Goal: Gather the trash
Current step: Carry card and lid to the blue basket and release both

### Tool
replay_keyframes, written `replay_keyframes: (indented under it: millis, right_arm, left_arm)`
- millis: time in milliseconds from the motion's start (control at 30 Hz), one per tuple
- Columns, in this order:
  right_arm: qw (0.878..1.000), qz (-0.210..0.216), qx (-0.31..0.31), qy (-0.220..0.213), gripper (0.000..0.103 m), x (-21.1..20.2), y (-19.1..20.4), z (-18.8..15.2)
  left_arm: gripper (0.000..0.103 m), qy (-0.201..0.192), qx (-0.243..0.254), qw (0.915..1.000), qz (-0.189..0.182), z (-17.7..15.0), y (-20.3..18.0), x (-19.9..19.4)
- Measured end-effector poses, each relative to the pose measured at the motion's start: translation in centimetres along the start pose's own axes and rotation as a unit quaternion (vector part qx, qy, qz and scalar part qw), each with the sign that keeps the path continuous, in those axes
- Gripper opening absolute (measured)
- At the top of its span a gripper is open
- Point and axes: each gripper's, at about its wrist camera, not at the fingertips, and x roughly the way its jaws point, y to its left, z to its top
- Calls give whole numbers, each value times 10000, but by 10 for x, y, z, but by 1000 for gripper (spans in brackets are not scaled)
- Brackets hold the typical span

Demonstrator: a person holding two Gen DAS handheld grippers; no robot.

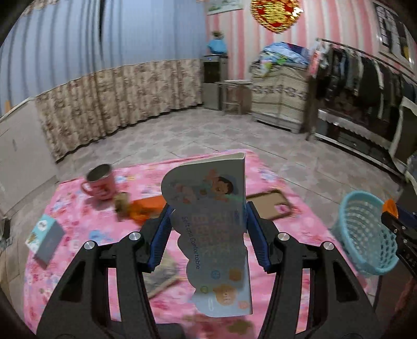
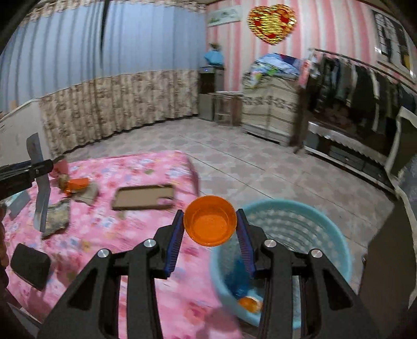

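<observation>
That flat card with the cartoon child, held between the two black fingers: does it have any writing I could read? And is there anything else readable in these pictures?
"Soft and Comfortable": printed along the card packaging that the left gripper holds upright.
The other print on that card: too blurred to read.
Small box on the pink cloth: picture visible, lettering unreadable.
Red mug: markings blurred.
Wall poster: too small to read.

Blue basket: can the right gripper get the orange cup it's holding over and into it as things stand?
Probably yes. The right gripper is shut on the orange cup, just left of the blue basket rim. The basket's mouth is open, with only a few items at its bottom, and nothing stands between them.
</observation>
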Motion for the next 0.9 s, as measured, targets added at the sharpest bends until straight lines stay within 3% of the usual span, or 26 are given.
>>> replay_keyframes:
  millis: [200, 400, 900]
  right_arm:
    - [9982, -548, 246, 91, 40, 0, -45, -17]
    - [9951, -709, 676, 138, 40, 3, -84, -29]
    - [9896, -1002, 1008, 209, 40, 16, -133, -34]
  left_arm:
    - [54, -64, 293, 9986, -430, 2, -62, 6]
    - [55, 54, 488, 9944, -937, 1, -119, 20]
    - [55, 65, 810, 9824, -1684, 17, -239, 46]
